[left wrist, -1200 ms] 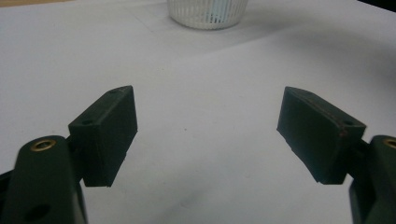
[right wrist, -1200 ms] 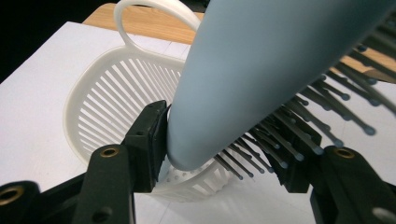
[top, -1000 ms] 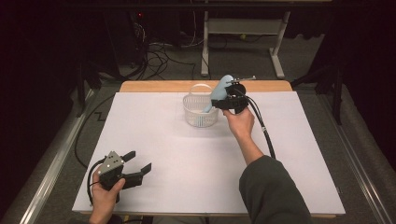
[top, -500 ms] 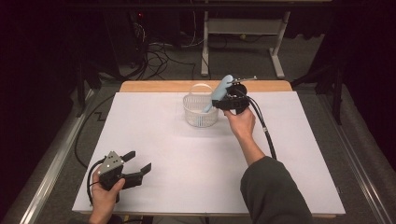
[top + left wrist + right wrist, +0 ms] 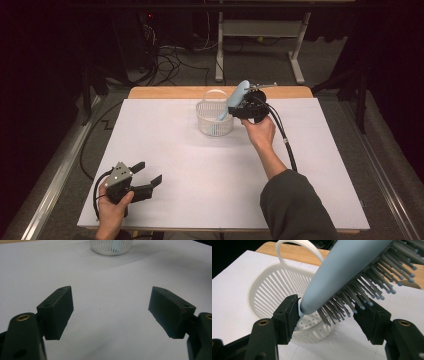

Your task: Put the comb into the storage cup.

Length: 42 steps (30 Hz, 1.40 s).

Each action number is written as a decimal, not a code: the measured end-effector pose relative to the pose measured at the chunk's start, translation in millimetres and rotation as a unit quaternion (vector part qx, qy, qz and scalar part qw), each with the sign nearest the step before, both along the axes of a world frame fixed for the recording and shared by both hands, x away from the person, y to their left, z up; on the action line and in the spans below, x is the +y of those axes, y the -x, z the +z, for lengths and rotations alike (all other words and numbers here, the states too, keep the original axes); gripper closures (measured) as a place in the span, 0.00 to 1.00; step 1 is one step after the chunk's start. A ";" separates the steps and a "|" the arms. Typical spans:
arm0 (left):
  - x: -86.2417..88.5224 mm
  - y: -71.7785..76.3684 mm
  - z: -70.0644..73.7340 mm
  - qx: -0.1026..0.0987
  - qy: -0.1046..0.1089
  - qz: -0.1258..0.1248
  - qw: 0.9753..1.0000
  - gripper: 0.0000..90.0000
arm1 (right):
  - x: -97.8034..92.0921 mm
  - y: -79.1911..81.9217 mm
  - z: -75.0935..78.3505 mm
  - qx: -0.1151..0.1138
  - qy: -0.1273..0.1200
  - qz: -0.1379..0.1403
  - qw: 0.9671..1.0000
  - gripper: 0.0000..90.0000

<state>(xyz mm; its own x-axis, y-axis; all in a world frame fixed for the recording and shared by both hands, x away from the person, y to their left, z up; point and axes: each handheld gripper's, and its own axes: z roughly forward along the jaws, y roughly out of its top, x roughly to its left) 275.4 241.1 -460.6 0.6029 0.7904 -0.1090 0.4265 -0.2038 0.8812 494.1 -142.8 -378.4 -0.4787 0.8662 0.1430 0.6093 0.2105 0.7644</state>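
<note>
A light-blue hairbrush with grey bristles leans steeply over a white slotted basket, its handle end down inside the basket. My right gripper is shut on the hairbrush near the base of its head. In the right gripper view the brush lies between the jaws, its back against the left jaw and its bristles toward the right jaw, above the basket. My left gripper rests open and holds nothing at the near left of the table. Its jaws stand wide apart, and the basket sits far ahead.
A white sheet covers the table, with a strip of wood bare along the far edge. The right gripper's cable trails back beside the forearm. Cables and a stand's legs lie on the dark floor beyond the table.
</note>
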 end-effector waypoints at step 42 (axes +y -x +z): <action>3.1 0.4 -0.2 0.000 0.009 0.003 1.000 0.23 | -19.7 20.1 12.0 -0.054 0.016 0.005 0.998 0.39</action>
<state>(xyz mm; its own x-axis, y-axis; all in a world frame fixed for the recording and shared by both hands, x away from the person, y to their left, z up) 275.0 244.2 -460.8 0.5988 0.7915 -0.1226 0.4276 -0.1865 0.8845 474.0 -162.5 -366.3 -0.4986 0.8646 0.0623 0.5214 0.2418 0.8184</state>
